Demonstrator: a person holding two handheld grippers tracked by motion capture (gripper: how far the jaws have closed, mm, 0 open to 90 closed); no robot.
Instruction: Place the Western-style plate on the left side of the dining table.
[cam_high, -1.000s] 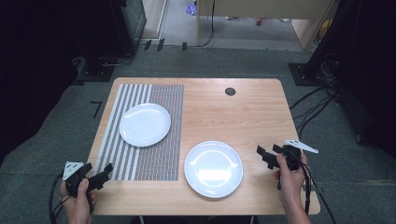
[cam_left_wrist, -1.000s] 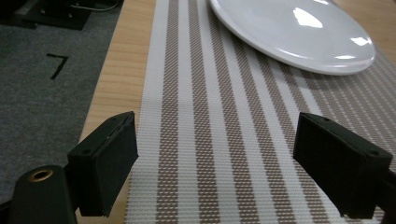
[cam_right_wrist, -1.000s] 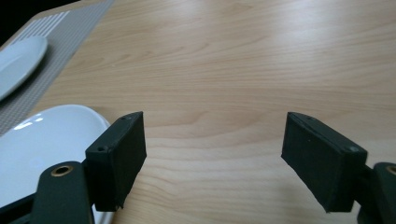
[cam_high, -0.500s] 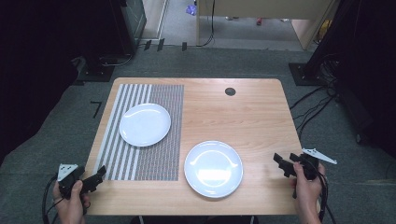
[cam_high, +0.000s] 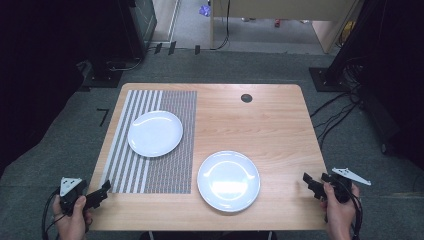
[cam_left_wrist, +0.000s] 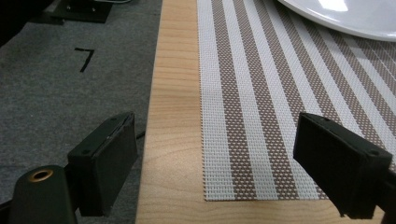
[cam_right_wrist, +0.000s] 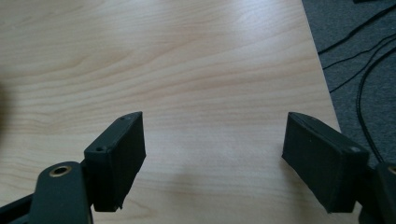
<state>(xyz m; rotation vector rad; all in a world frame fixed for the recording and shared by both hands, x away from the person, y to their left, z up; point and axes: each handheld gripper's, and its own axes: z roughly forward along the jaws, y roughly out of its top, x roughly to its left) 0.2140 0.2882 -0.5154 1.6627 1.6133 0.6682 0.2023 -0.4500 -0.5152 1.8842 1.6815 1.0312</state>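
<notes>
Two white plates lie on the wooden table (cam_high: 260, 120). One plate (cam_high: 155, 133) rests on the striped placemat (cam_high: 165, 165) at the left; its rim (cam_left_wrist: 345, 18) shows at the top of the left gripper view. The other plate (cam_high: 228, 180) sits on bare wood near the front edge. My left gripper (cam_high: 102, 192) hovers open at the table's front left corner, over the mat's near corner (cam_left_wrist: 219, 186), with nothing between its jaws. My right gripper (cam_high: 309, 182) stands open at the front right edge, over bare wood (cam_right_wrist: 210, 116), holding nothing.
A small dark round grommet (cam_high: 246, 98) is set in the table's far side. Grey carpet surrounds the table, with black cables (cam_high: 335, 115) on the floor at the right and dark equipment stands at the back corners.
Both grippers have drawn back toward the person and outward: the left to the front left corner, the right off toward the front right edge. Plates have not moved.
</notes>
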